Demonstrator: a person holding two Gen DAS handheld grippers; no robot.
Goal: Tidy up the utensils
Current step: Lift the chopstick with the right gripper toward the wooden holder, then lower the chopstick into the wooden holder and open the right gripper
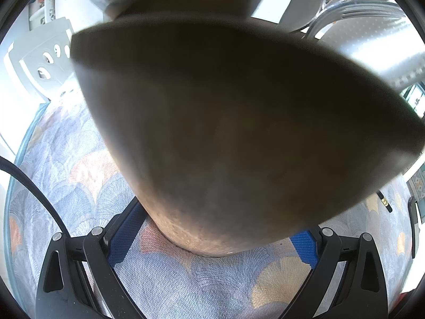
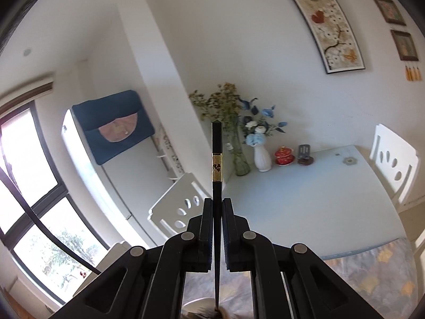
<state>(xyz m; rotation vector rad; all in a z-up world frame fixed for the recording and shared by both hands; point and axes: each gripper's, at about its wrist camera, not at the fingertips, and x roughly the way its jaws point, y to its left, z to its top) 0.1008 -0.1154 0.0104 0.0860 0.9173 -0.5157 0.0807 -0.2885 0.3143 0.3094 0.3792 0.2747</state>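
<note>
White walls are filling the background of the right wrist view, with a long framed butterfly picture hanging high on the right and a window showing at the left. Below, a pale desk is carrying a white vase of blue flowers, a green glass vase of dried stems and a small red lidded cup along its far edge, with white chairs standing at its sides.

Right tool is clenching a black chopstick between its pads; the stick is standing upright in the view, its blunt end with a gold band pointing up and its thin tip reaching down past the pads.

Seen from the left wrist, a large brown blurred container is sitting very close to the lens between the blue pads of the left tool, above a patterned blue and orange cloth. Whether those pads are pressing on it cannot be told. Metal utensils, among them a fork, are rising at the top, and another black chopstick is lying on the cloth at the right.
</note>
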